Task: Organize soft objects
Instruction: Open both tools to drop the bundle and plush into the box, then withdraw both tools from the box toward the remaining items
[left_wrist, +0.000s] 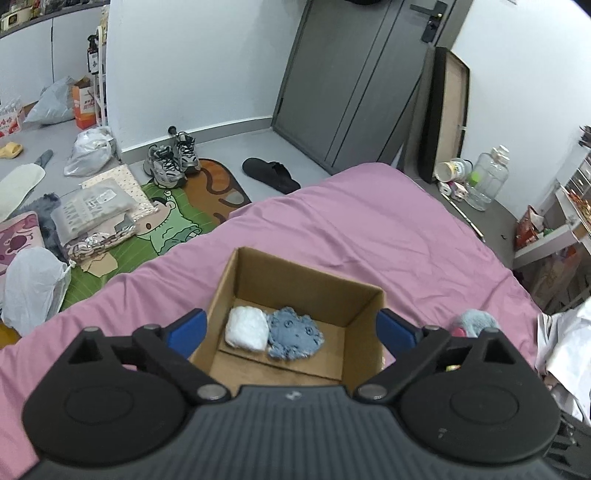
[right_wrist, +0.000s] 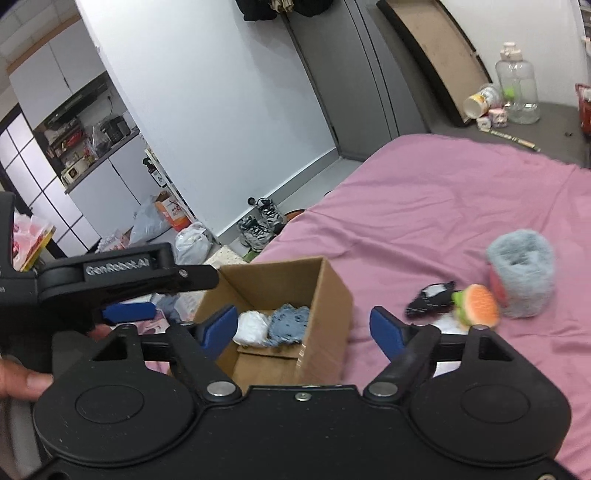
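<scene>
Both jaws spread, nothing pinched: left hand-held gripper (left_wrist: 291, 326) and right hand-held gripper (right_wrist: 303, 326) above open brown cardboard box (left_wrist: 364, 332) on pink bed sheet (left_wrist: 369, 229). White fluffy soft toy (left_wrist: 246, 328) touching blue-grey fuzzy soft toy (left_wrist: 295, 336) on box floor. Grey fuzzy cylinder (right_wrist: 521, 282), burger-shaped plush (right_wrist: 478, 304), black pouch (right_wrist: 430, 297) on sheet beside box, nearer bed's right edge.

Brown box (left_wrist: 255, 280); white plush (left_wrist: 246, 328), blue-grey plush (left_wrist: 295, 338); pink sheet (left_wrist: 369, 229); blue-tipped tongs (left_wrist: 291, 328).

A home bedroom: pink-sheeted bed (left_wrist: 369, 229), sneakers (left_wrist: 171, 160) by the door (left_wrist: 354, 81).
</scene>
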